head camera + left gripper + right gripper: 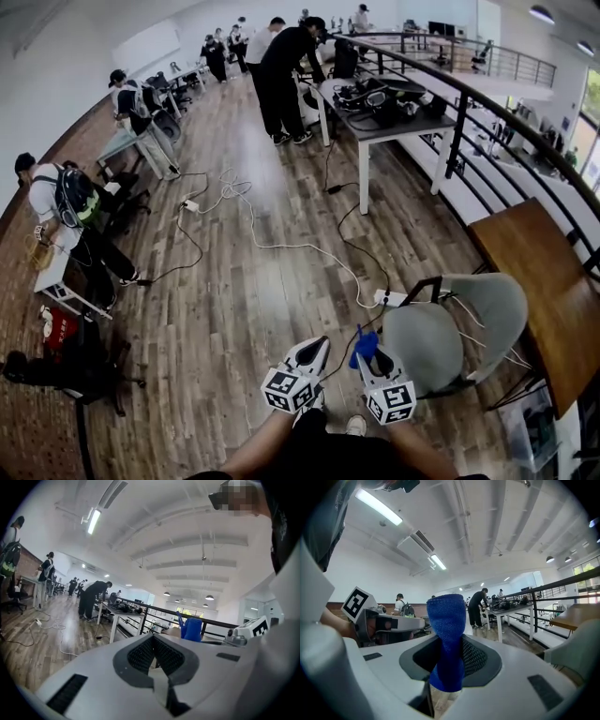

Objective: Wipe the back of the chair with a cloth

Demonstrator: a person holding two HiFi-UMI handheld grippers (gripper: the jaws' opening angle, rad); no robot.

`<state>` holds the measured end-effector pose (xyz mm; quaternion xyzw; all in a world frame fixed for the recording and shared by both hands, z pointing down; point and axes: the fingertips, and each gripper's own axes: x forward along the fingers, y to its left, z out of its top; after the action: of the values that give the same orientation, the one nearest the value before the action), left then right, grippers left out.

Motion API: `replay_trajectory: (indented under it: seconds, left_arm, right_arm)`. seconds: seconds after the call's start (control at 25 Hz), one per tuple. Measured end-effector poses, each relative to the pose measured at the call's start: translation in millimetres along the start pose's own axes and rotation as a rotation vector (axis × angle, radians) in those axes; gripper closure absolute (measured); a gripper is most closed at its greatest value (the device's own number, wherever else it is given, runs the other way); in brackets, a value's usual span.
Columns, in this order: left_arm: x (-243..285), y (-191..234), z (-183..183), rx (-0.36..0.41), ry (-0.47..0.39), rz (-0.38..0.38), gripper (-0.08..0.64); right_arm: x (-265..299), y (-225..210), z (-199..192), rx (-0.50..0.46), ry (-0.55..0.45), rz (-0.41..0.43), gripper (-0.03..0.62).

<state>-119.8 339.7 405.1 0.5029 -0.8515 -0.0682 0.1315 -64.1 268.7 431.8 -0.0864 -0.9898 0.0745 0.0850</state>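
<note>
Cloth [446,634] sits pinched in right hand-held gripper [449,660]; left hand-held gripper [153,656] closed, empty.

A wood-plank floor [234,319] carries a grey chair [459,328] at near right, a white power strip [391,298] just left of it, long white cables [281,247] trailing toward the far left, and a white-legged table [364,183] farther back.

Bright, even indoor light from ceiling strip lamps [377,506] + windows [587,568] at right. Glare patch on wood floor [258,150]; shadows soft. Heavy fisheye bend, dark vignette in both gripper views; close foreground soft, bkgd sharp.
</note>
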Motion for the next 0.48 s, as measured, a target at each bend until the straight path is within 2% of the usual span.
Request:
replay_trajectory:
  seconds: [0.24,0.48]
  left_arm:
    - [46,32,35,0.051,-0.013,-0.103,0.561]
    - [62,72,50,0.09,0.01,-0.167,0.561]
  right_arm:
    - [47,-22,42,-0.034,-0.068,-0.088,0.476]
    - [86,-27,46,-0.025,-0.062,-0.178,0.476]
